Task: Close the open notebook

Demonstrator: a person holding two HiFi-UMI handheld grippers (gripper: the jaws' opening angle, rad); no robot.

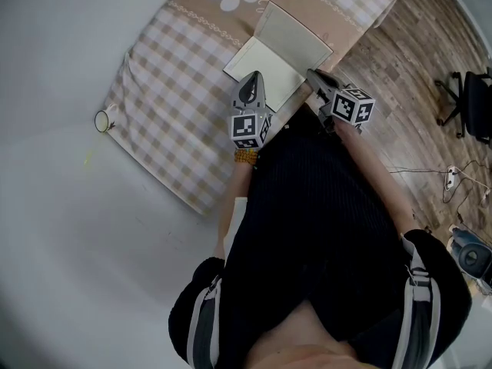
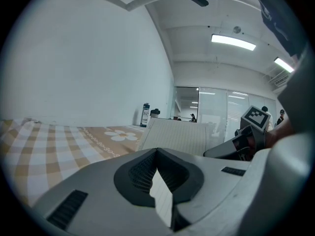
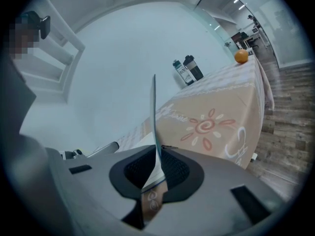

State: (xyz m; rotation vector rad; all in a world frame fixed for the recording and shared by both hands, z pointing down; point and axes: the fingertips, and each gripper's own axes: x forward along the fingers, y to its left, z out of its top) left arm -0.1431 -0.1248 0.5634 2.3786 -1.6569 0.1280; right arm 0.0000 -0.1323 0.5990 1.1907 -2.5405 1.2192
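The notebook (image 1: pixel 269 56) lies open on the checked cloth (image 1: pixel 169 114), near the table's front edge. The left gripper (image 1: pixel 253 77) is pinched tight on the flat left page. The right gripper (image 1: pixel 311 74) is pinched tight on the other side, which stands up.

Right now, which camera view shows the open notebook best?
The head view: it shows the whole notebook from above, one half flat on the tablecloth, the other raised. The left gripper view shows only its raised lined page; the right gripper view shows one leaf almost edge-on.
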